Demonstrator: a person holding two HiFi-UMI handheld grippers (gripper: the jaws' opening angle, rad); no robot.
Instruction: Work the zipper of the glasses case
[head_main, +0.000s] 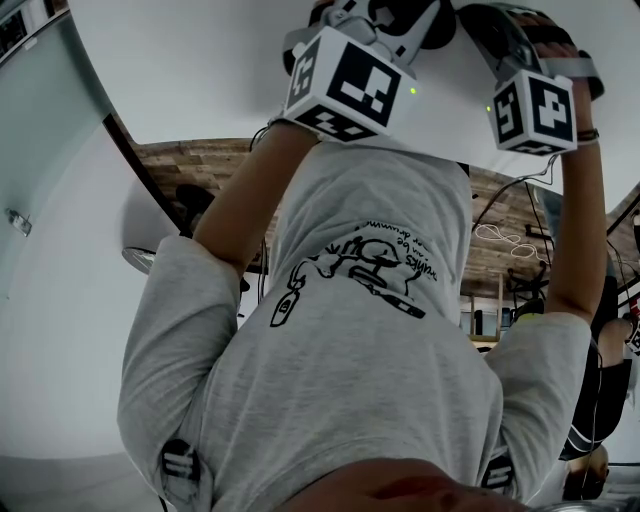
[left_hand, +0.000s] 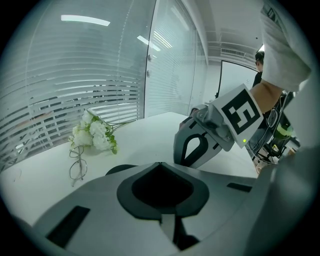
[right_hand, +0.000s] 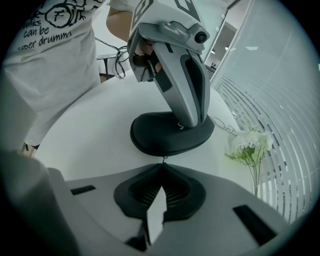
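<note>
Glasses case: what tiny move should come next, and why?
Probably slide the right gripper sideways along the rim of the case, towing the pull. Its jaws look shut on that small pull at the case's near edge, and the left gripper, jaws together, presses down on the case's top, so it should stay put. Which way the zipper runs, I can't tell.

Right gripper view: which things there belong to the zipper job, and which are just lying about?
For the job: glasses case; zipper pull; right gripper, pinching the pull; left gripper, pressing on the case.
Lying about: white flowers; eyeglasses.
</note>
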